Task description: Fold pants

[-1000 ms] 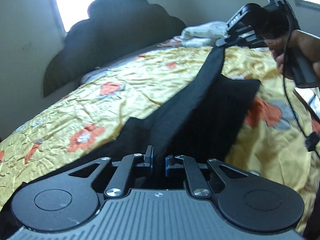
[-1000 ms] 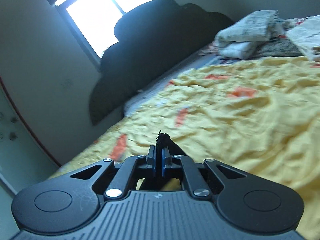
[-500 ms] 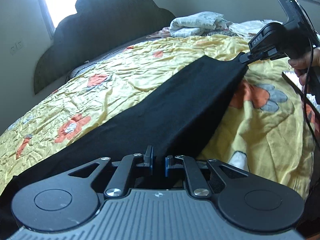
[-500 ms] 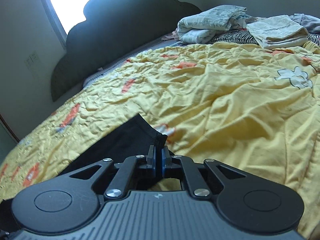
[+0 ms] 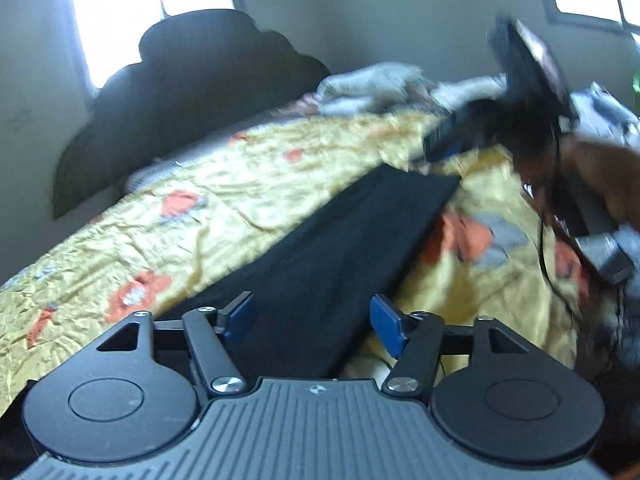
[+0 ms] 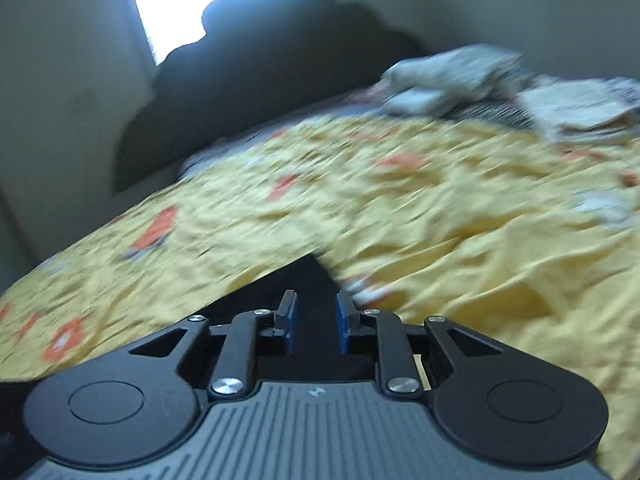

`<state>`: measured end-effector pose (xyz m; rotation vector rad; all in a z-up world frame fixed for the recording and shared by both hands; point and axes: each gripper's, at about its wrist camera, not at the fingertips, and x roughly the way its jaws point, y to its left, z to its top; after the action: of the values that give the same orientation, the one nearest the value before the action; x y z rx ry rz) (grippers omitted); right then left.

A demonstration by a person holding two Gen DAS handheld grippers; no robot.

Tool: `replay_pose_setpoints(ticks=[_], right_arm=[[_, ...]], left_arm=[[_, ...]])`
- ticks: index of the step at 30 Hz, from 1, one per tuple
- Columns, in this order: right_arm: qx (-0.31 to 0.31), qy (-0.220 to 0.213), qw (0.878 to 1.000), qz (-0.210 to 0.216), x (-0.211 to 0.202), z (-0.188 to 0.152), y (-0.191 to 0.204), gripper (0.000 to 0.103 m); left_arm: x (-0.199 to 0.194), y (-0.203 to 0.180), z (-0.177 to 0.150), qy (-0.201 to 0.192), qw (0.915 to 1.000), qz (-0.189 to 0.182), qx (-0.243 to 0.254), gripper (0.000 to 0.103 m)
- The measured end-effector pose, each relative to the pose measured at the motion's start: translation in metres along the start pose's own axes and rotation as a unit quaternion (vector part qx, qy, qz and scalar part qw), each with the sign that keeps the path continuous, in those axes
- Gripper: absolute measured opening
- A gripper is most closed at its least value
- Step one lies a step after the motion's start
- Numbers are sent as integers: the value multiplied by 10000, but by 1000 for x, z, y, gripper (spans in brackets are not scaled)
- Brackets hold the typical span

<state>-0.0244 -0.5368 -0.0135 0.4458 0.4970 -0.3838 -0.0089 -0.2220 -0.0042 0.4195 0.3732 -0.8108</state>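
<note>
Black pants (image 5: pixel 340 248) lie flat in a long strip on the yellow flowered bedspread (image 5: pixel 224 208), running from my left gripper towards the far right. My left gripper (image 5: pixel 312 320) hovers over their near end, its jaws opening wide, pads clear of the cloth. In the right wrist view the pants' other end (image 6: pixel 296 284) lies just beneath my right gripper (image 6: pixel 314 320), whose jaws are opening a little with no cloth pinched between the blue pads. The right gripper (image 5: pixel 452 140), held by a hand, also shows blurred in the left wrist view above the pants' far corner.
A dark scalloped headboard (image 5: pixel 192 92) stands against the wall under a bright window. Folded light laundry (image 6: pixel 452 80) and more stacked cloth (image 6: pixel 580 108) sit at the head of the bed. A cable (image 5: pixel 544 240) hangs from the right gripper.
Both grippers let go of the pants and their jaws parted, the left one wide. The pants dropped flat on the bedspread. The right gripper lifted away from the far corner.
</note>
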Motion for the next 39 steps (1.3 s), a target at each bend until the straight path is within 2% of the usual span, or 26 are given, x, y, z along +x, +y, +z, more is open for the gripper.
replay_pose_setpoints(ticks=[2,4,6,8,11,13,14,17,21,27,30,32,33,34,36,39], right_arm=[[-141,458,9986,221,18,-6,8,20],[-147,628,9979,-31,32,-13,5,20],[224,415,9985,-281,29,-14,-7,20],[547,85,9981,-252,12,-11,-15,21],[642,59,9978,-160,-7,-9,-20,33],[837,192,9963,-68,-13,-13,-24,63],[966,188,9951,-30,-17,-16,-26,69],[1229,336,9917,153,-19,-27,-28,70],[1577,681,9830,652,-1,-37,-27,70],[1764,429,9792,906,24,-31,-25,70],[2099,110,9726,991,39,-29,-33,69],[2296,-10,9687,946,48,-26,-39,53],[2343,-10,9681,884,52,-24,-41,36],[2404,9,9668,861,57,-23,-43,25],[2513,82,9645,804,66,-20,-48,11],[2226,46,9724,701,64,-15,-43,9]], left_arm=[[7,8,1,100,9995,181,-235,72],[21,19,-3,491,9971,319,-482,72],[37,28,-10,960,9915,531,-701,71],[47,35,-17,1182,9878,622,-797,72],[42,34,-13,1089,9898,524,-757,70],[34,31,-5,897,9927,340,-727,72],[30,28,-3,807,9936,280,-738,72],[26,27,3,709,9940,313,-776,73],[28,38,3,812,9909,428,-980,73],[30,53,3,930,9864,511,-1253,73],[29,54,4,926,9861,557,-1258,74],[29,55,4,937,9861,575,-1245,75],[29,56,4,944,9859,585,-1252,75],[30,57,5,954,9855,595,-1271,76],[30,60,4,975,9843,587,-1349,76],[33,71,3,1038,9800,470,-1633,76]])
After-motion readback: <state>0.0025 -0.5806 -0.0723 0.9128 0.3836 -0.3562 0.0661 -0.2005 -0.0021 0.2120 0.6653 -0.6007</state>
